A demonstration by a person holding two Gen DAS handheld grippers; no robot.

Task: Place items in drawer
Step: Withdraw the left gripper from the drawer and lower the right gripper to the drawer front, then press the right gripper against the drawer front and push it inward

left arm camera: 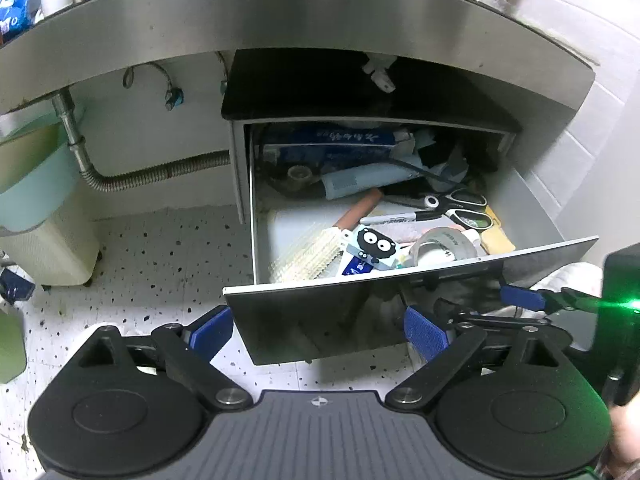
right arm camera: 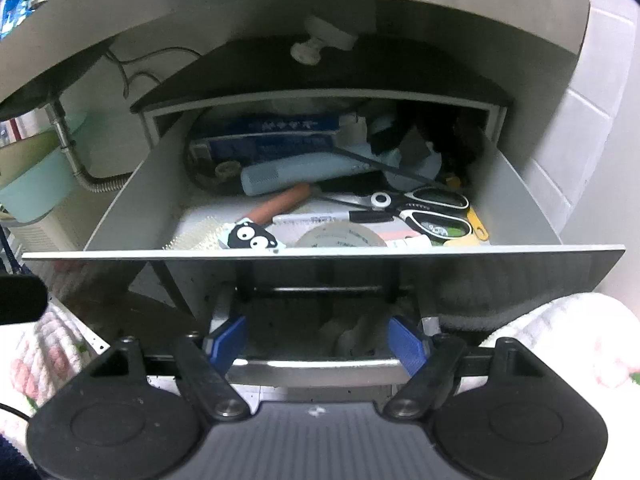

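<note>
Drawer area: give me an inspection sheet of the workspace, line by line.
Surface: speckled floor below the steel counter.
Job's things: drawer pulled open, already full.
Clutter: scissors, hairbrush, tape roll, marker, blue box.
Grippers: left gripper and right gripper, jaws open, both empty; the right one's jaws straddle the drawer handle.
Cables: corrugated hose under the counter.
Surroundings: white tiled wall.

Home kitchen: steel counter [left arm camera: 280, 12], drain pipe [left arm camera: 76, 140], cluttered drawer [right arm camera: 320, 254].
</note>
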